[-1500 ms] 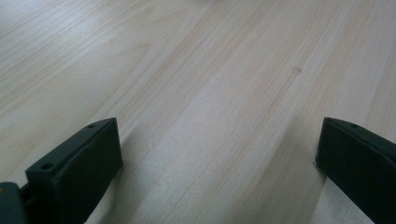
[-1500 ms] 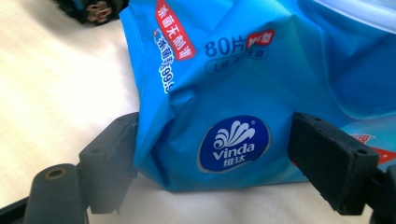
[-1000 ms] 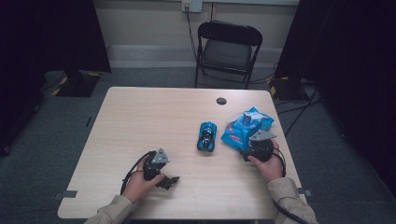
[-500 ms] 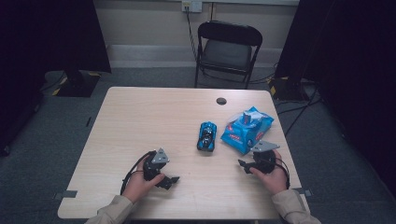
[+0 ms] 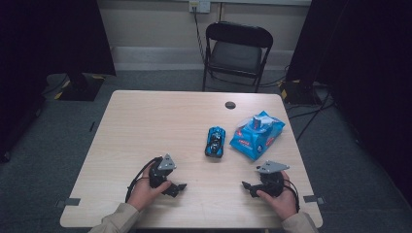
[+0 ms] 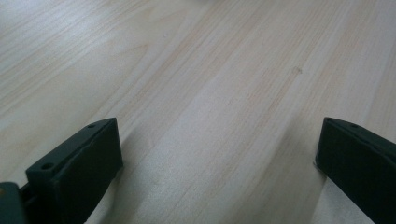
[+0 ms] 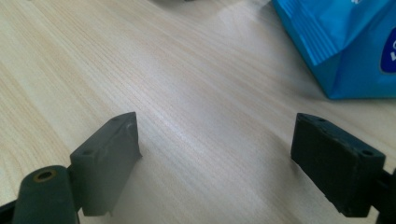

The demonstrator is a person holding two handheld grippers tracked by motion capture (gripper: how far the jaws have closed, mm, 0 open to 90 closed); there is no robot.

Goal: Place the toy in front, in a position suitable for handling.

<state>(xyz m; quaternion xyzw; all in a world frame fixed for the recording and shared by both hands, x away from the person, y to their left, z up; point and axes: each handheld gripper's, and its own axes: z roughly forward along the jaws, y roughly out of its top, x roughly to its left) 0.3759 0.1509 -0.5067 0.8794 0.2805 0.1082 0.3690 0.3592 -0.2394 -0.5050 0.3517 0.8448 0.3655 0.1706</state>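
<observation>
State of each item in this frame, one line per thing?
left gripper: open, empty, low over the table.
right gripper: open, empty, apart from the bag.
blue snack bag: lying flat, unheld.
blue toy car: on its wheels, beside the bag, untouched.
folding chair: unfolded, unoccupied.

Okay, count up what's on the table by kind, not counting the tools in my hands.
Toy car: 1
Blue snack bag: 1
Small dark round disc: 1
Total: 3
</observation>
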